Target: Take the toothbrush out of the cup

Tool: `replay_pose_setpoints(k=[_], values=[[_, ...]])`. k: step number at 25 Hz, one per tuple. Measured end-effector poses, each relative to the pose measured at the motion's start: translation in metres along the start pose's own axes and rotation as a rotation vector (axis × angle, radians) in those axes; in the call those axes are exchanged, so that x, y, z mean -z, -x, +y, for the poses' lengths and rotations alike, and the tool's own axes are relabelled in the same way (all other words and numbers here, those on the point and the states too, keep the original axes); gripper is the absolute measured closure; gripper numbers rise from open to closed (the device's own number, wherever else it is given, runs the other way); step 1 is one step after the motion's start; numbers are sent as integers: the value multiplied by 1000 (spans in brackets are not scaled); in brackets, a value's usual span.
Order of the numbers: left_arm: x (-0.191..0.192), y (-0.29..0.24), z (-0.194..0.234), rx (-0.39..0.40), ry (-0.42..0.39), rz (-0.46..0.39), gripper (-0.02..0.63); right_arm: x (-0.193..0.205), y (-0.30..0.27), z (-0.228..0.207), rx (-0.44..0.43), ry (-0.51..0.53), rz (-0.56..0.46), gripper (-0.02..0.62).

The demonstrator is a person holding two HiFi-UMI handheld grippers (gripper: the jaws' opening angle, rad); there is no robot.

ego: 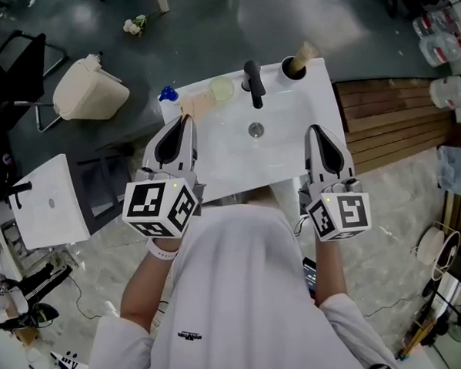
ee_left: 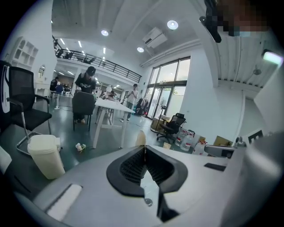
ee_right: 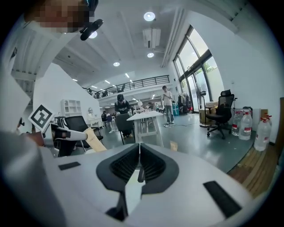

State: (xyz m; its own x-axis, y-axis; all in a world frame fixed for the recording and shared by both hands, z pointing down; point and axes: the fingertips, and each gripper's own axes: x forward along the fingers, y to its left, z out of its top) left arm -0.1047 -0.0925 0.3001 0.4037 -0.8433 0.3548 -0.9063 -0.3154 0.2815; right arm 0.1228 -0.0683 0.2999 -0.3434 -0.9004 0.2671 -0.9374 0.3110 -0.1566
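A black cup [ego: 291,68] stands at the far right corner of the white sink [ego: 291,157]. A beige toothbrush [ego: 307,52] sticks out of it and leans right. My left gripper [ego: 187,120] hovers over the sink's left edge, shut and empty. My right gripper [ego: 313,129] hangs over the sink's right side, a little short of the cup, also shut with nothing in it. In the left gripper view the left gripper [ee_left: 144,147] has its jaws pressed together. In the right gripper view the right gripper [ee_right: 140,145] is also shut, and the beige toothbrush [ee_right: 95,139] shows to its left.
A black faucet [ego: 252,82] and a drain [ego: 256,130] sit mid-sink. A pale green cup [ego: 221,88] and a beige item [ego: 199,104] stand at the sink's far left. A cream bin [ego: 91,88] is on the floor at left, a wooden platform [ego: 397,121] at right.
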Motion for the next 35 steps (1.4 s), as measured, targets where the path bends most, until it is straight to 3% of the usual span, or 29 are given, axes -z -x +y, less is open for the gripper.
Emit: replay_pose_setpoints(k=[15,35], values=[[26,18,-3,3,36,53,600,-9,-11,-5,-27,84,-3,588],[70,-27,-19,-55,54,192,600,-5,-100,-98,-7,77,14,568]])
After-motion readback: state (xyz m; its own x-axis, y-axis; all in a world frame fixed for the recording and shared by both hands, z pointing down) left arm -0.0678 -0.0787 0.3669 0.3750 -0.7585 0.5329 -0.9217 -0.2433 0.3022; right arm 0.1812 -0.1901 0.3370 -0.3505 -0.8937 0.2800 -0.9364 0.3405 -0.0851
